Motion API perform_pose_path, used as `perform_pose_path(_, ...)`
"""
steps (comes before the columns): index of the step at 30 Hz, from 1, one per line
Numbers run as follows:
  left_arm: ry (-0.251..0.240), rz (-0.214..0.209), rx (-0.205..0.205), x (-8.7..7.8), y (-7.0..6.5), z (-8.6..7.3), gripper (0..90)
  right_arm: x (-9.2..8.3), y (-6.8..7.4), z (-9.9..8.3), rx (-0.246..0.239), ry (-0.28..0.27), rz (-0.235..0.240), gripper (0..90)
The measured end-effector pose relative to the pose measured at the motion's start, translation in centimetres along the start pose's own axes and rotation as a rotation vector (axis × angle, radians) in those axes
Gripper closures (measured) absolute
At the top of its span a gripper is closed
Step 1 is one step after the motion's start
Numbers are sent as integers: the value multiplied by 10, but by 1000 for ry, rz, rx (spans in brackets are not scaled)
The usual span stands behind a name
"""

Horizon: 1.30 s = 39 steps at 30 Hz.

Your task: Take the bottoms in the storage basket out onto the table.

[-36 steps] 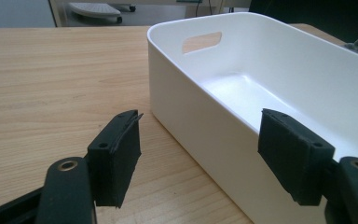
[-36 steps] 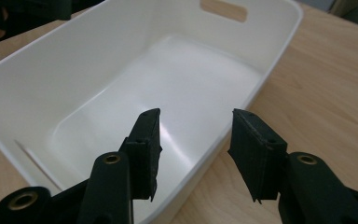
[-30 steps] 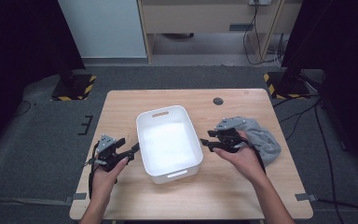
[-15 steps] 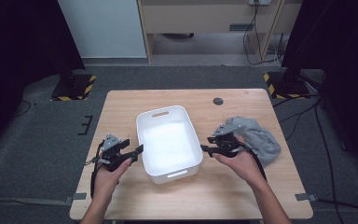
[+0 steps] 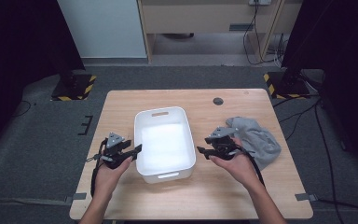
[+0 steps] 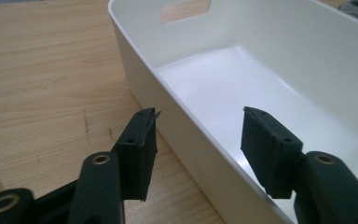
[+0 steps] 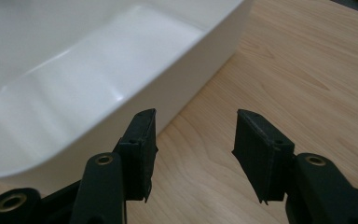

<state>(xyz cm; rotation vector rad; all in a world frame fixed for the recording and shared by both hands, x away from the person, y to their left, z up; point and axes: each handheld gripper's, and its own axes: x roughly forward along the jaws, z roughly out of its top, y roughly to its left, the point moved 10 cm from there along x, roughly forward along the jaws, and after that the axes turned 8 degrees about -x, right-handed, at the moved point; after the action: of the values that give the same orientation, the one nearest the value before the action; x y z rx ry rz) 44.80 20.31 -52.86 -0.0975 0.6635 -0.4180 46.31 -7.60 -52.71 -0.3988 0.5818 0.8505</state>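
— White plastic, that bin (image 5: pixel 165 142): glossy, rounded corners, a slot handle cut in each short end, its floor bare. It lies lengthwise mid-table (image 5: pixel 121 107), one short end towards the person.

— And the grippers?

— One at each long side, near the close end. The left gripper (image 5: pixel 137 149) straddles the left wall: in the left gripper view one jaw is outside over the wood, the other inside over the bin floor, the rim running up between them. The pads (image 6: pixel 137 147) don't press it — a gap shows on both sides, so the jaws stand apart.

— Changed from a second ago?

— Yes. The left gripper then sat a little off the bin; now its tips are at the rim, and its jaws have just been closing, with the wall between them. The right gripper (image 5: pixel 200 150) has kept its place beside the right wall.

— Is the right one holding anything?

— No. In the right gripper view its jaws are apart over bare wood, the bin wall just left of the left pad (image 7: pixel 142 140); they have just been opening, nothing between them.

— Farther off?

— Grey cloth (image 5: pixel 256 140) bunched behind the right hand (image 5: pixel 237 164).
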Motion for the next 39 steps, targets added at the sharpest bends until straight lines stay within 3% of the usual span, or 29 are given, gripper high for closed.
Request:
perform_pose_path(3,34,-2,2,4,-3,-1,494,-2,-10,-8,16,9,-31,484)
perform_pose_path(7,65,28,23,8,-5,0,576,-2,-18,-16,39,16,-47,480)
perform_pose_path(20,35,68,19,9,16,4,683,-10,-32,-25,73,10,-84,477)
perform_pose_path(27,43,80,5,8,25,5,736,-9,-32,-29,77,18,-88,476)
perform_pose_path(39,39,94,-1,3,34,7,751,-9,-37,-33,83,26,-104,468)
